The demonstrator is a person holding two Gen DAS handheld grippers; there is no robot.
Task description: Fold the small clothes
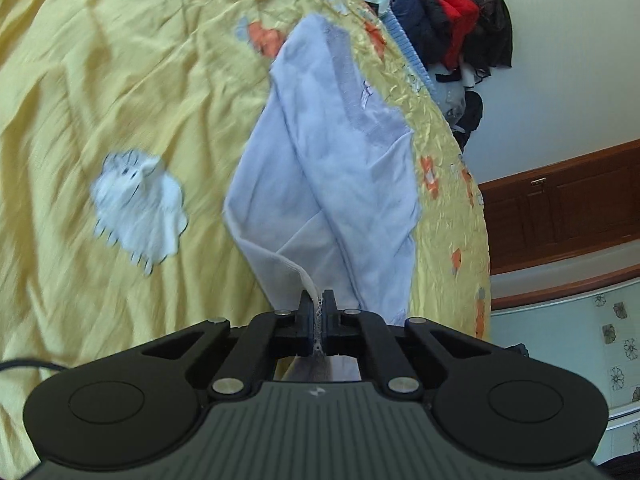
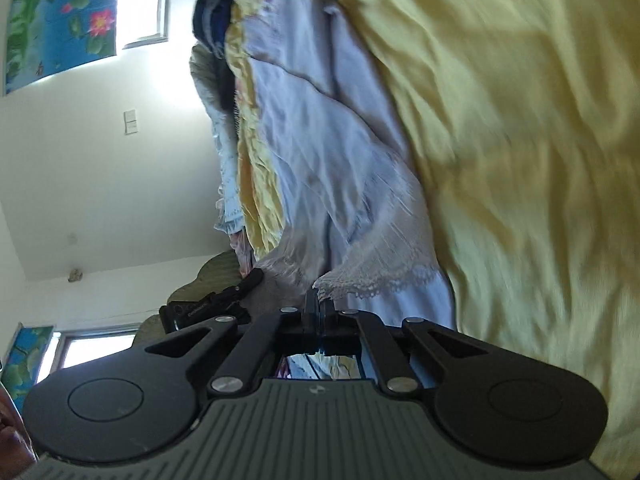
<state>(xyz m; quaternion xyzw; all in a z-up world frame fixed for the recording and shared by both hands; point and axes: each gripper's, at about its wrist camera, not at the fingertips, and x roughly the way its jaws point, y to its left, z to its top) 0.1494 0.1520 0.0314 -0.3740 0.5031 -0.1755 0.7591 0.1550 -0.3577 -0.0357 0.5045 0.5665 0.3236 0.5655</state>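
Both tools clamped on the pale garment: left tool pinching its lace hem, right tool gripping the lace trim, yellow bedspread underneath.

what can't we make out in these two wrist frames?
- Left wrist view: garment hem below the left tool, hidden by the tool body.
- Left wrist view: white patch on the yellow sheet, motion-blurred.
- Right wrist view: lace edge inside the right tool, hidden by fingers.
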